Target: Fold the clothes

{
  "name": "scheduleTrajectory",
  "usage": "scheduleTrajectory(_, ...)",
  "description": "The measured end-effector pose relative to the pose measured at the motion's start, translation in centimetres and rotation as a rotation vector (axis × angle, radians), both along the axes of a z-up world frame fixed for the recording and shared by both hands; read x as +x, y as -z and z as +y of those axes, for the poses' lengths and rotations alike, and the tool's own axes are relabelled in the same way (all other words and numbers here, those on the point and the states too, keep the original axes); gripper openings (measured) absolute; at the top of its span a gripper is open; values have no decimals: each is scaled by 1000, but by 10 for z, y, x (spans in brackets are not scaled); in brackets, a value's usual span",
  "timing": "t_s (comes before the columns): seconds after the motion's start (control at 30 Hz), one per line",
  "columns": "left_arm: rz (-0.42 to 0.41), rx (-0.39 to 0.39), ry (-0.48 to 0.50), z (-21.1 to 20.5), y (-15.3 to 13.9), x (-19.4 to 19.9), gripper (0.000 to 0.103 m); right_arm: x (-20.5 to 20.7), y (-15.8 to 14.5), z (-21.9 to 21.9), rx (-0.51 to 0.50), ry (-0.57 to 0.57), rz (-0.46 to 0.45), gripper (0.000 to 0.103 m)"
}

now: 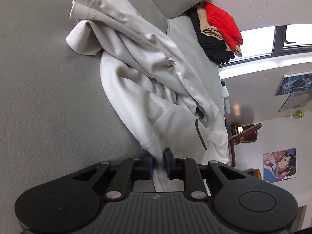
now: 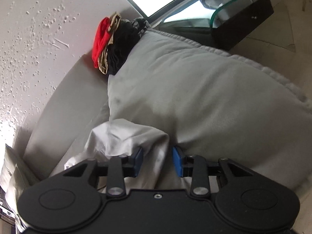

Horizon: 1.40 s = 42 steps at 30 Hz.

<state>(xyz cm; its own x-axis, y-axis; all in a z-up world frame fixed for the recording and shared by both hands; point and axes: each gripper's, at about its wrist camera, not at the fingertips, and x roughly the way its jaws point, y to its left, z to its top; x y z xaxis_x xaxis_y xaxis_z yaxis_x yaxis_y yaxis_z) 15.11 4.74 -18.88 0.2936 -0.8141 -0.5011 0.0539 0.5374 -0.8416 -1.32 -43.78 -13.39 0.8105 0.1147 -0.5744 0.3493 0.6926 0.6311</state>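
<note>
Garment: pale hoodie (image 1: 156,89) lies crumpled on the grey cushion (image 1: 48,97), below the folded stack (image 1: 218,31).
Left gripper (image 1: 159,162): jaws nearly closed, pinching a hem.
Right gripper (image 2: 158,160): jaws partly open around a fold, pads not pressing.
Advice: close fully before lifting; pull both corners apart evenly.

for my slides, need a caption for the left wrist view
Left gripper pinches an edge of the crumpled white garment on the grey couch.
</note>
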Motion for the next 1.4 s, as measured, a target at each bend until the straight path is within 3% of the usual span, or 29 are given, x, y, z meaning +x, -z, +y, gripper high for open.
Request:
scheduleTrajectory(0.13, 9, -31, -88, 14, 3, -14, 22, -6, 7, -7, 123, -17, -68, 27)
scheduleTrajectory(0.23, 29, -83, -144, 24, 9, -23, 22, -19, 16, -13, 195, -12, -63, 20)
scheduleTrajectory(0.37, 11, -20, -71, 13, 3, -16, 22, -20, 23, -12, 203, -39, -46, 16)
scheduleTrajectory(0.5, 24, -24, -1, -2, 5, 2, 22, -8, 26, -13, 221, -34, -55, 16)
scheduleTrajectory(0.7, 17, -28, 31, -13, 8, 21, 21, -2, 28, -17, 240, -23, -89, 15)
scheduleTrajectory(0.77, 11, -1, 27, -17, 7, 23, 16, 4, 29, -17, 252, -10, -93, 14)
scheduleTrajectory(0.83, 2, 43, 9, -20, 2, 20, 5, 11, 24, -13, 220, 15, -52, 0)
scheduleTrajectory(0.87, -14, 72, -1, -21, -4, 16, 3, 13, 20, -11, 198, 23, -23, 2)
scheduleTrajectory(0.97, -102, 167, -35, -14, -35, -7, 2, 10, -9, 3, 130, 30, 29, 2)
scheduleTrajectory(1.07, -190, 191, -111, 12, -73, -41, 2, -1, -45, 15, 144, -17, 23, 2)
scheduleTrajectory(1.23, -332, 159, -302, 72, -152, -89, 2, -16, -85, 48, 294, -131, -16, 2)
scheduleTrajectory(1.33, -406, 127, -426, 104, -210, -97, 1, 6, -105, 71, 475, -180, -81, 2)
scheduleTrajectory(1.4, -454, 129, -530, 119, -260, -92, 1, 32, -136, 81, 548, -187, -169, 2)
